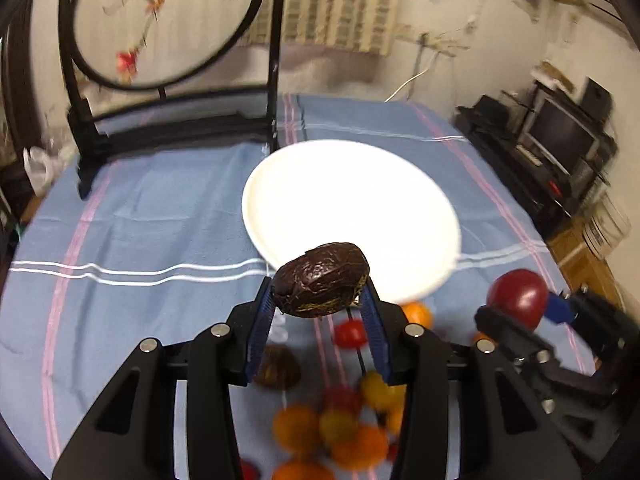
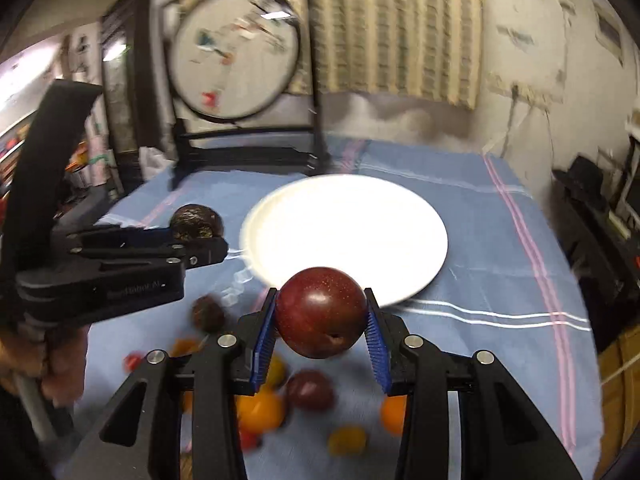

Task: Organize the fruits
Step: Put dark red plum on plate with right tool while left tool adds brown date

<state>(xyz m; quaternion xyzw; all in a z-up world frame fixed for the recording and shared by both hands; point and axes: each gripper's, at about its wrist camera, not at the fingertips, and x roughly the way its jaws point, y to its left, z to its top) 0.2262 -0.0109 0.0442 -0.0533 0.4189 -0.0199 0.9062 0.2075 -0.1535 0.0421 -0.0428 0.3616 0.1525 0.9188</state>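
Blue striped cloth covers the table [image 1: 132, 208], with a round framed picture on a black stand [image 1: 160, 24] at the far end and a cluttered room beyond. On the cloth, ahead of both tools, sits a white plate [image 1: 348, 216], nothing on it yet. Nearer the cameras lies a loose heap of small fruit [image 1: 340, 428], orange, yellow and red, blurred.

Both tools are loaded and raised above that heap. The left gripper [image 1: 320, 292] is clamped on a dark, wrinkled, oval fruit [image 1: 320, 280], whose long axis runs crosswise between the blue pads. The right gripper [image 2: 320, 320] is clamped on a round dark-red plum [image 2: 320, 312]. A hand [image 2: 60, 364] grips the left tool's handle in the right view.

What matters for the next move is that the plate lies straight ahead of and below each held fruit, its near rim just past the fingertips in both views. Neither side looks clearly nearer; the left comes in at the plate's left edge, the right at its near edge. I judge each needs only a short forward reach and a lowering before letting go, kept apart so the two do not meet.
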